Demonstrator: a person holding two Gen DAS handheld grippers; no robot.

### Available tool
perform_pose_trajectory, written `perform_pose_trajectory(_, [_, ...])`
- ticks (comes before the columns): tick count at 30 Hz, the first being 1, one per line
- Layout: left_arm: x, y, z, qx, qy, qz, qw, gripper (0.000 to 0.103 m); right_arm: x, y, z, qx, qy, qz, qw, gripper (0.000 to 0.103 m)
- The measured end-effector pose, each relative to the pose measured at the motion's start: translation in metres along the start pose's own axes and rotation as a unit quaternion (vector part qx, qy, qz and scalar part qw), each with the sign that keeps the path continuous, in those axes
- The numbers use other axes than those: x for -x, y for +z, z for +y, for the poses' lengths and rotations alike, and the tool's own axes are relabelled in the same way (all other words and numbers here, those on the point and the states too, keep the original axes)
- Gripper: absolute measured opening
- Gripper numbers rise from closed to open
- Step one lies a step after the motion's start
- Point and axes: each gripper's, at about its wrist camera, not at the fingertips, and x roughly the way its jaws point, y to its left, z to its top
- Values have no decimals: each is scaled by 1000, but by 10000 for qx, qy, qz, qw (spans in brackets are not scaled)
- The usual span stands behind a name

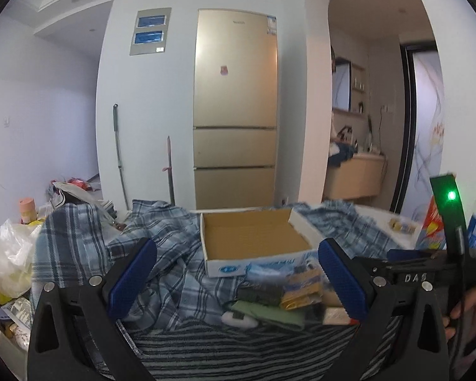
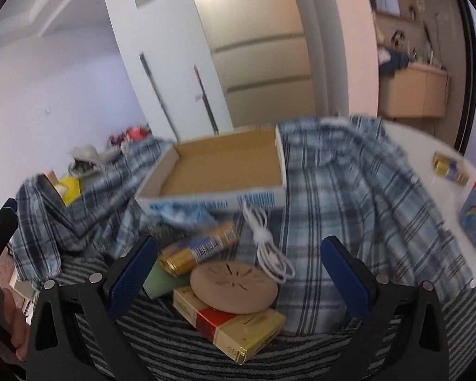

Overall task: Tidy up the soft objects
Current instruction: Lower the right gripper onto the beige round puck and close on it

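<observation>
Plaid shirt point(image 2: 349, 197) spread left-to-right under cardboard box point(image 2: 225, 171), left claw point(image 1: 238, 273) and right claw point(image 2: 238, 273) wide open, empty

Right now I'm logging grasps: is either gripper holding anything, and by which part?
Nothing is held. The left gripper and right gripper both have open jaws, hovering above the clutter on the plaid cloth.

- "DAS" stands in pale letters on the right gripper point(image 1: 409, 277), seen just right of the box point(image 1: 254, 238).
- The fridge point(image 1: 234, 108) behind the box bears a brand mark, too small to read.
</observation>
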Motion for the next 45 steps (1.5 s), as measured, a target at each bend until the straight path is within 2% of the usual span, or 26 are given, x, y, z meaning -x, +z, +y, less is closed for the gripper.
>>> perform_pose_trajectory(5, [-20,-13,-1,-53,-43,283,9996,103,-29,-9,0,35,116,586,9982,99])
perform_pose_trajectory(8, [-28,-22,-6,-346,75,301,9989,103,-43,-15,4,224,48,877,9959,99])
perform_pose_trajectory(11, [-35,-29,-10,-444,-125,493,9977,103,-52,-20,6,246,77,1015,9945,99])
perform_pose_trajectory(16, [-41,-32,-6,-309,-252,587,9975,103,-58,-20,5,181,235,1084,9937,99])
perform_pose_trajectory(21, [-44,-32,1,-117,-252,665,9974,103,-59,-21,5,193,216,1104,9935,86])
perform_pose_trajectory(25, [-41,-32,0,-188,-239,609,9977,103,-51,-21,9,301,202,962,9947,77])
perform_pose_trajectory(26, [-40,-31,-2,-242,-227,602,9976,103,-47,-21,10,347,185,906,9951,72])
perform_pose_trajectory(27, [-40,-30,-5,-321,-214,641,9972,103,-43,-21,12,392,217,860,9953,62])
perform_pose_trajectory(29, [-40,-31,-12,-501,-245,723,9958,103,-36,-21,14,463,266,840,9950,53])
perform_pose_trajectory(30, [-40,-31,-16,-585,-293,753,9950,103,-33,-21,15,525,262,836,9948,53])
perform_pose_trajectory(32, [-39,-33,-23,-725,-368,768,9937,103,-30,-23,15,573,197,798,9950,56])
perform_pose_trajectory(33, [-38,-33,-25,-761,-377,756,9935,103,-31,-23,13,508,107,804,9954,68])
perform_pose_trajectory(36, [-38,-34,-26,-782,-377,764,9933,103,-34,-20,2,146,177,815,9964,92])
perform_pose_trajectory(40, [-42,-34,-20,-598,-425,867,9935,103,-48,-14,-9,-170,171,1059,9941,93])
perform_pose_trajectory(43, [-51,-36,-13,-422,-493,1079,9920,103,-63,-15,-11,-298,443,1347,9895,93])
perform_pose_trajectory(45, [-58,-38,-8,-270,-522,1230,9907,103,-68,-18,-9,-275,438,1432,9883,93])
